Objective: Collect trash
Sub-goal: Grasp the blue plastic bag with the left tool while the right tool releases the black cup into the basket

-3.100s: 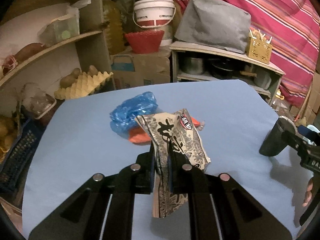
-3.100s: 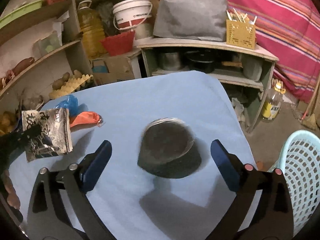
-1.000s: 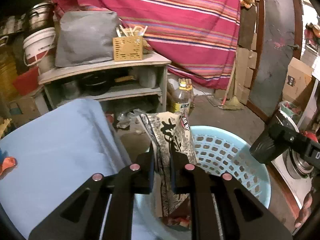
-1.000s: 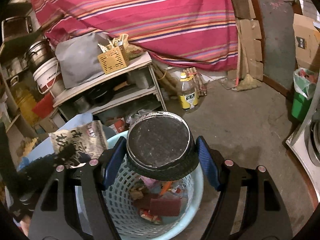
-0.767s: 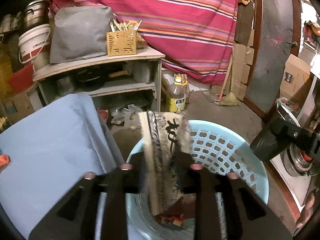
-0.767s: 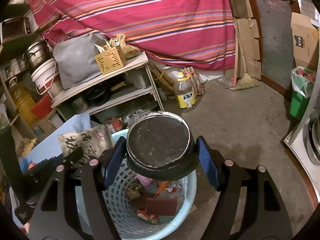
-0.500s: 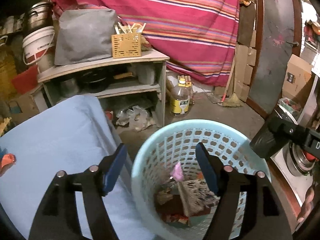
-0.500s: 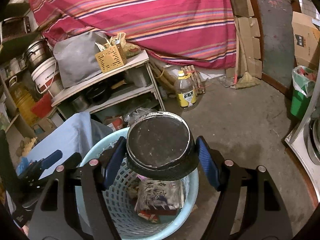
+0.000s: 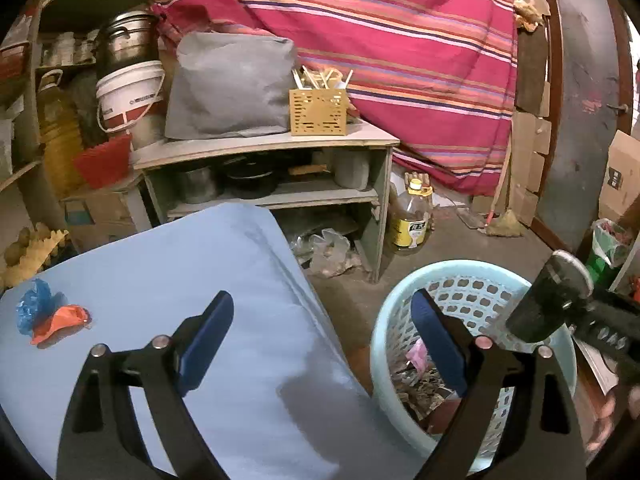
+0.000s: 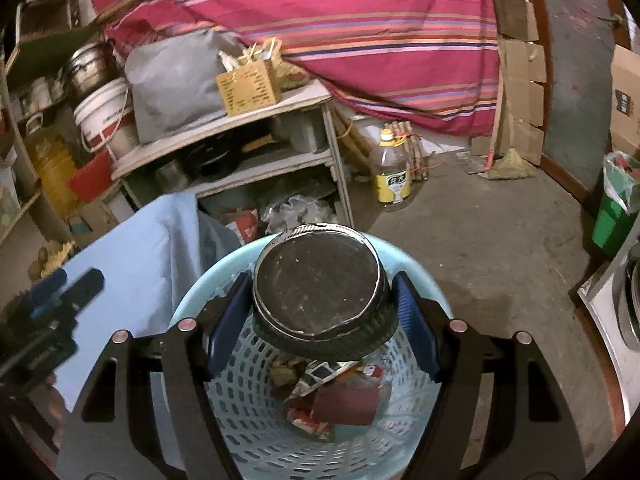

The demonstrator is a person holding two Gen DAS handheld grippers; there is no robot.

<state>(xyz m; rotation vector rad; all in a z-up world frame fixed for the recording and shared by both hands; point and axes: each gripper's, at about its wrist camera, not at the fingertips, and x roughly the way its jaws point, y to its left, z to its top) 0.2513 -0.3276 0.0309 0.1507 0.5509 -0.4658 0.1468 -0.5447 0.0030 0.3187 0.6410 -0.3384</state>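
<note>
My left gripper is open and empty, over the right edge of the blue-covered table. My right gripper is shut on a black round can and holds it above the light blue basket; the can also shows in the left wrist view. The basket stands on the floor beside the table and holds wrappers and other trash. A blue plastic bag and an orange scrap lie on the table at the far left.
A wooden shelf unit with pots stands behind the table, with a grey bag and a yellow holder on top. An oil bottle stands on the concrete floor. A striped red cloth hangs behind. A green bin is at the right.
My left gripper opened and the printed wrapper dropped into the basket; the left gripper has since swung back toward the table. My right gripper moved the can over the basket.
</note>
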